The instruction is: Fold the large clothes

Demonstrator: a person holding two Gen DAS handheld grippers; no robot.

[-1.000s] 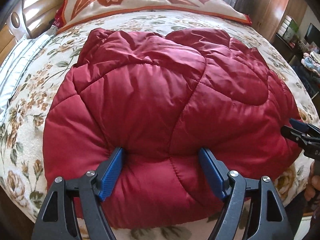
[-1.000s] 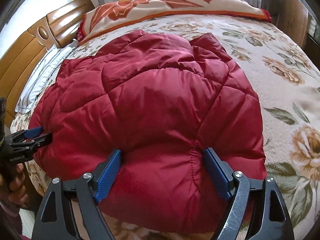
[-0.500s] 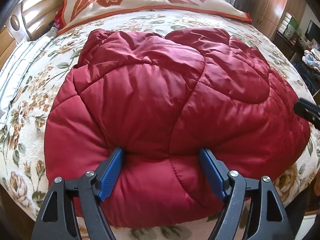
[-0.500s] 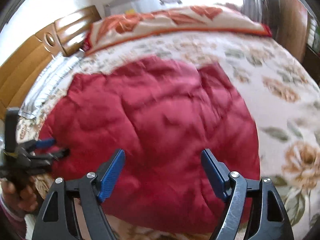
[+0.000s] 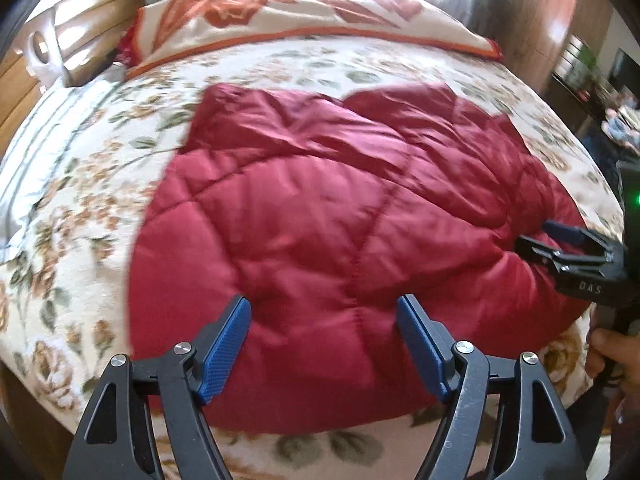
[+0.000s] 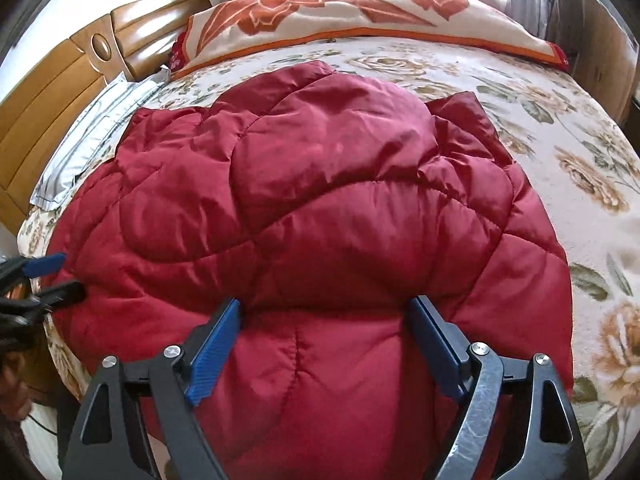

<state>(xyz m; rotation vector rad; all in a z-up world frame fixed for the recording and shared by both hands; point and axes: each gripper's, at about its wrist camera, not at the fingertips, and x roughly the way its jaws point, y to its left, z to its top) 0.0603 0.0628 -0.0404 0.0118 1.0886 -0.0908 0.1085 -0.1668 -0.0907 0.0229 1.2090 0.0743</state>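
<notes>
A puffy red quilted jacket (image 5: 340, 216) lies folded on the floral bed, and shows in the right wrist view (image 6: 320, 208) too. My left gripper (image 5: 324, 320) is open, its blue fingers straddling the jacket's near edge. My right gripper (image 6: 326, 320) is open over the near edge on its side. Each gripper shows in the other's view: the right one (image 5: 544, 240) at the jacket's right edge, the left one (image 6: 60, 276) at its left edge, both open.
The bed has a floral blanket (image 5: 80, 208) with a rolled orange-flowered blanket (image 6: 360, 12) at the far side. A wooden headboard (image 6: 60, 72) stands at the left, a grey striped pillow (image 6: 88, 136) beside it. Cabinets (image 5: 560, 20) stand at the right.
My left gripper has pulled back and risen, so the jacket looks smaller and farther. My right gripper has dropped back down onto the jacket's near edge after lifting away.
</notes>
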